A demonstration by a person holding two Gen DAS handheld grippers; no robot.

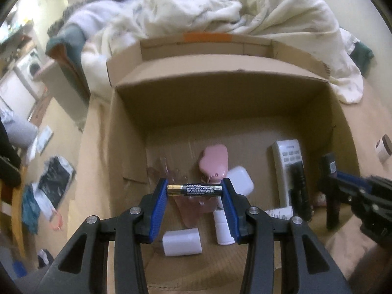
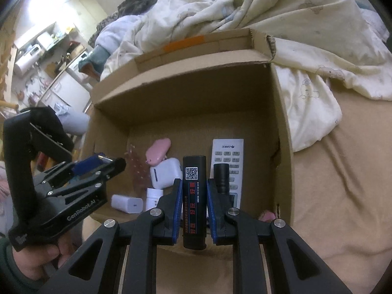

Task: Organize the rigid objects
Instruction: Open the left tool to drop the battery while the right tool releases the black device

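Note:
My left gripper (image 1: 194,189) is shut on a black-and-gold battery (image 1: 195,189), held crosswise between its blue pads above the open cardboard box (image 1: 127,132). My right gripper (image 2: 194,191) is shut on a black rectangular bar with a QR code and red lettering (image 2: 194,196), held lengthwise over the box's near wall. In the left wrist view the right gripper (image 1: 343,186) shows at the right edge with the bar (image 1: 329,169). On the box floor lie a pink case (image 1: 213,164), a white earbud case (image 1: 238,180), a white charger (image 1: 182,242), a white remote (image 2: 227,161) and a small black cylinder (image 2: 221,177).
The box (image 2: 284,122) rests on a tan bed sheet (image 2: 338,183) with a rumpled cream duvet (image 2: 281,24) just behind it. A small round jar (image 1: 383,148) sits right of the box. A hand (image 2: 36,259) holds the left gripper's handle. Cluttered floor and shelves lie left.

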